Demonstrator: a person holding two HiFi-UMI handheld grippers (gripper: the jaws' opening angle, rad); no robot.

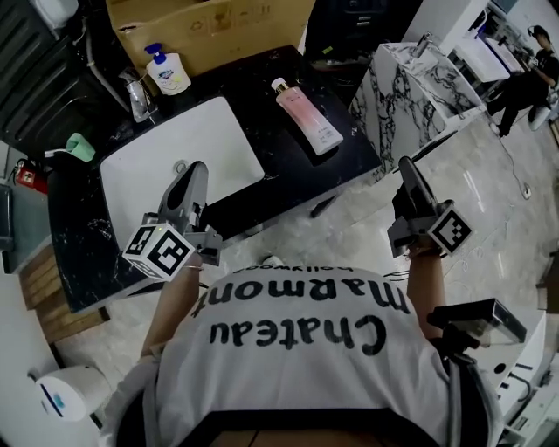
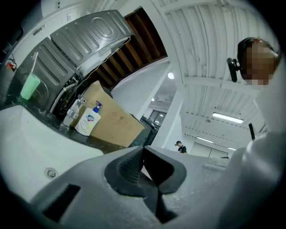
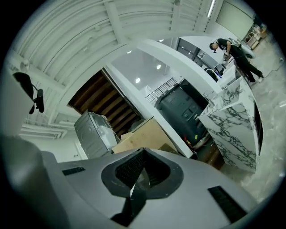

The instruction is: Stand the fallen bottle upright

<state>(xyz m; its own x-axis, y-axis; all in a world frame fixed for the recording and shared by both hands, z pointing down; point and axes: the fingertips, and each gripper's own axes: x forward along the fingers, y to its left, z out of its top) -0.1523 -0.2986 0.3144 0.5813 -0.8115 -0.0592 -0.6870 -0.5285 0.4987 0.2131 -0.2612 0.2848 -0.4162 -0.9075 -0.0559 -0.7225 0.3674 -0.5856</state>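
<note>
While both pairs of jaws are pressed together with nothing between them, the left gripper points over the near part of the white sink, and the right gripper is out over the pale floor off the right end of the black counter. Beyond them the pink bottle lies on its side on that counter, right of the sink, its white cap toward the cardboard box. A soap pump bottle stands upright behind the sink beside a clear glass, well apart from the fallen one.
</note>
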